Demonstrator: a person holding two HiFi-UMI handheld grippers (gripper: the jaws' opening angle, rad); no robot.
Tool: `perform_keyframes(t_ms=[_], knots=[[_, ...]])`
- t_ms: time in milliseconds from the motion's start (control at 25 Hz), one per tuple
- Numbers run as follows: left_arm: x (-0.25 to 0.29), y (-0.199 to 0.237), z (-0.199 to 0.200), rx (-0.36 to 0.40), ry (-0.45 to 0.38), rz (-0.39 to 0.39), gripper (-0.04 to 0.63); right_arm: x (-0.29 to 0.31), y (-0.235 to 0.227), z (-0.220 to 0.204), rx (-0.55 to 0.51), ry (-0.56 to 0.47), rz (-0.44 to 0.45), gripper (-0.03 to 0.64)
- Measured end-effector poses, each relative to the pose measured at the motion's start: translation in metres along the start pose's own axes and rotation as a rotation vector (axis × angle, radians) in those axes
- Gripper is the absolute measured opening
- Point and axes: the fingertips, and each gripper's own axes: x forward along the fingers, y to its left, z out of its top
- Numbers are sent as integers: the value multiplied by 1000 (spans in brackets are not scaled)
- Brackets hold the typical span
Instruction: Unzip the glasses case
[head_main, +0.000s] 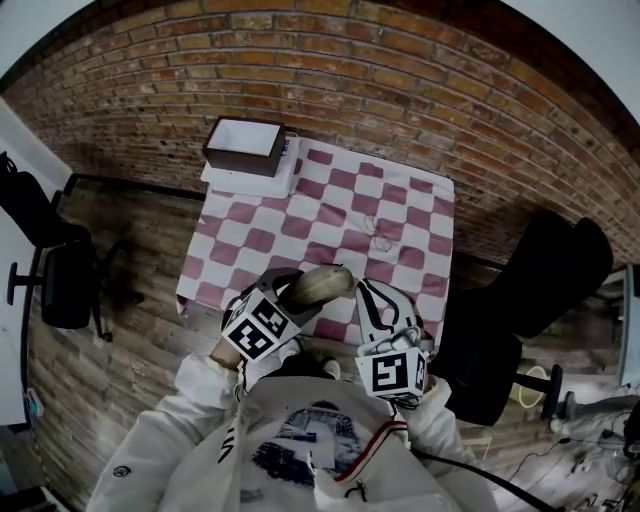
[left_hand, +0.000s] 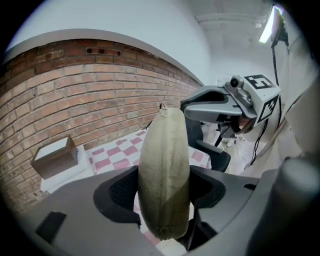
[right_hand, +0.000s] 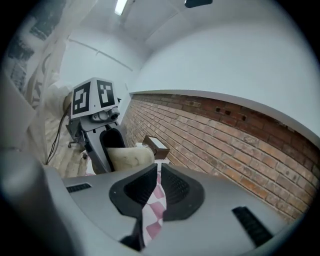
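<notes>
The left tongs (left_hand: 165, 187) are clenched on the case (left_hand: 165, 165), an olive fabric pouch gripped across its lower part. The rest of it stands up out of the jaws, and a small zip pull (left_hand: 161, 106) sits at its top end. From the head view the case (head_main: 320, 285) is held in the air over the near edge of the table (head_main: 400, 200), slanting up and to the right from the left tongs (head_main: 280, 305).

The right tongs (right_hand: 157, 170) are pressed together with nothing in them (only the pink-and-white checked cloth (right_hand: 152, 215) shows through the slit). They sit just beside the case's free end (right_hand: 131, 156); whether they touch it I cannot tell. In the head view the right tongs (head_main: 385, 320) are also over the near edge, to the right of the case.

A box (head_main: 245, 145) stands at the far left corner of the table, against the brick wall. A black chair (head_main: 545, 275) stands by the table's right edge.
</notes>
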Motion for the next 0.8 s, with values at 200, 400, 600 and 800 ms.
perform_keyframes(t_ms=[200, 400, 600, 800], knots=[[0, -22, 27, -156, -136, -38, 279, -20, -12, -8, 129, -52, 16, 18], [-4, -33, 61, -348, -354, -72, 279, -45, -24, -21, 387, -116, 29, 18], [-5, -38, 75, -367, -423, -9, 279, -67, -48, -35, 476, -128, -20, 18], [-11, -37, 83, -391, -468, 42, 279, -77, -62, -48, 577, -142, -33, 18]])
